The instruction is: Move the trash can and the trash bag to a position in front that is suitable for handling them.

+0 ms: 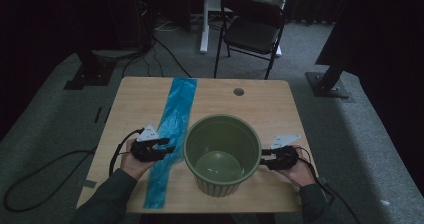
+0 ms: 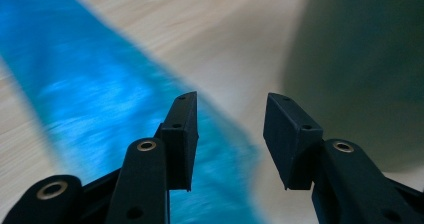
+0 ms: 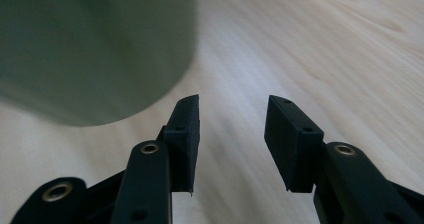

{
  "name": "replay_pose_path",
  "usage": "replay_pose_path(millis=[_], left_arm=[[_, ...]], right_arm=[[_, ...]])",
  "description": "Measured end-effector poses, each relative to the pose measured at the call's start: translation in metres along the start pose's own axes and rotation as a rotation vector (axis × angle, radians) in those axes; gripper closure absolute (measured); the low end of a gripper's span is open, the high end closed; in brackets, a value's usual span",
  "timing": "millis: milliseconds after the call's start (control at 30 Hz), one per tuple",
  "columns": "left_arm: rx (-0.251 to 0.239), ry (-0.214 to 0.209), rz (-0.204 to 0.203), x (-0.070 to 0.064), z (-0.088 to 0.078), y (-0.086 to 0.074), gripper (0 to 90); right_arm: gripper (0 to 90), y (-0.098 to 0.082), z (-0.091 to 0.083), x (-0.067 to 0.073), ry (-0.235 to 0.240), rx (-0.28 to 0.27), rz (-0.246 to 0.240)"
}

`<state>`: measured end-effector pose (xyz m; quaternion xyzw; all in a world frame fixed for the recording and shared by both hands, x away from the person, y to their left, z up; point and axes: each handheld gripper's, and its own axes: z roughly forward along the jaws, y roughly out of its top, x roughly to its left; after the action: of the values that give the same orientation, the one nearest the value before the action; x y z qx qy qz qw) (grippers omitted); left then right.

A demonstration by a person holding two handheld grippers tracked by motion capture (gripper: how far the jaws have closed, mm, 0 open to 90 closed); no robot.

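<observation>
While both tools stand released with nothing between their jaws, the work looks to be at its very start. The left tool [image 1: 167, 145], at the lower left of the high view, hovers over the near half of the blue plastic bag [image 1: 172, 134]; in the left gripper view its jaws gape above the bag [image 2: 100, 104], with the pot's dark green wall [image 2: 360, 74] rising at the right of the frame. The right tool [image 1: 266, 156], at the lower right of the high view, points toward the green pot [image 1: 222, 154] from its other side, close to its rim but, as far as I can tell, not touching; in the right gripper view its jaws are spread over bare wood, and the pot [image 3: 95, 49] fills the upper left of that frame. The pot stands upright and empty in the lower middle of the surface [image 1: 260, 104], just beside the bag, which lies flat as a long strip running from the top edge of the surface down to the bottom edge at the left. Judging by this, the bag is meant to line the pot: nothing has been gripped or lifted, so picking up the bag, opening it and fitting it into the pot are all left to do. Beyond the surface a black chair [image 1: 252, 26] stands on grey carpet.
</observation>
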<state>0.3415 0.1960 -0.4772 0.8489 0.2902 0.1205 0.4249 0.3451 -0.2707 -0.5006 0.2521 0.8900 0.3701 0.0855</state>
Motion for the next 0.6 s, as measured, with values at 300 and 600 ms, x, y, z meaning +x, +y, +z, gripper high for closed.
replay_pose_path(millis=[300, 600], left_arm=[[0.05, -0.157, 0.147, -0.036, 0.011, 0.006, 55.2], [0.056, -0.146, 0.152, -0.037, 0.017, 0.01, 55.2]], right_arm=[[52.8, 0.008, 0.004, 0.019, 0.16, 0.024, -0.067], [52.3, 0.013, 0.005, 0.023, 0.203, -0.004, -0.072]])
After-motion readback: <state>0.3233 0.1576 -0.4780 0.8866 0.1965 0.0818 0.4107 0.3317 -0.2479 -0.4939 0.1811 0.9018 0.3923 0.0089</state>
